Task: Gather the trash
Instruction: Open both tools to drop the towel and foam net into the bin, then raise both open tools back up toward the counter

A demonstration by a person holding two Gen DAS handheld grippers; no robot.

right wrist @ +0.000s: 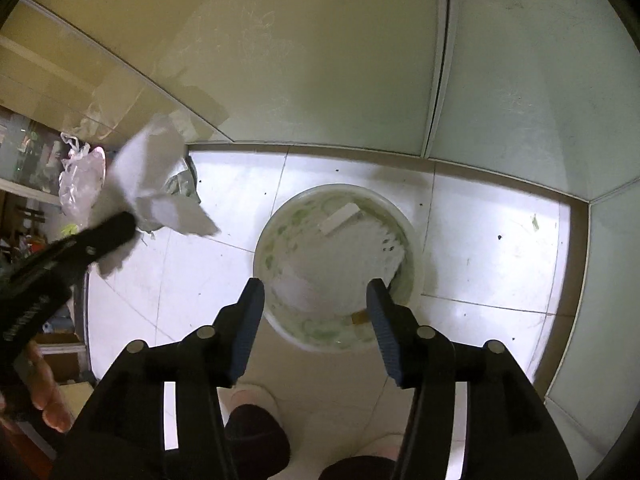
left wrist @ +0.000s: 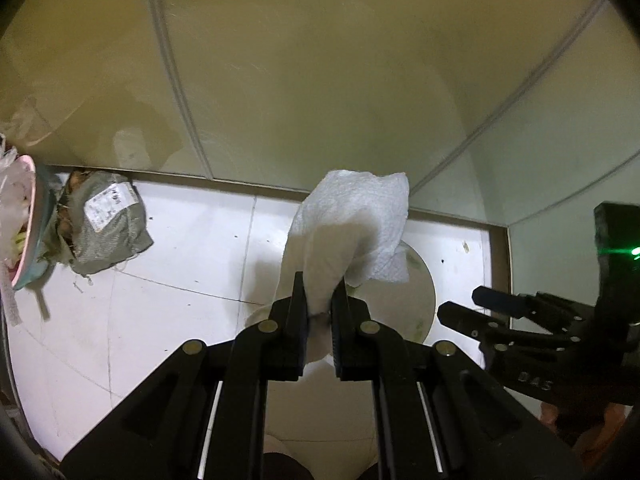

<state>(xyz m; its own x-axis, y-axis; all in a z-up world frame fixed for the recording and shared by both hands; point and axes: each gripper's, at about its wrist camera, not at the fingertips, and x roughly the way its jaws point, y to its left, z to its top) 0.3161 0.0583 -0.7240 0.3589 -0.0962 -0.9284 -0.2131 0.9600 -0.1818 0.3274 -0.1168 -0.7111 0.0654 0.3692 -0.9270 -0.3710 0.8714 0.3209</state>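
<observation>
Left gripper (left wrist: 319,300) clamped on crumpled tissue (left wrist: 356,224); soft, light, likely holds anywhere. Right gripper (right wrist: 316,300) jaws apart above white bin (right wrist: 414,276).

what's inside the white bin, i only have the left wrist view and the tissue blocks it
Observer: The white bin holds a white liner, green smears and a small white strip.
Operator: is the right gripper holding anything
Observer: No, the right gripper is open and empty, above the bin's near rim.
Operator: where's my tissue relative to the bin
Observer: The tissue in the left gripper hangs left of the bin, not over it.
</observation>
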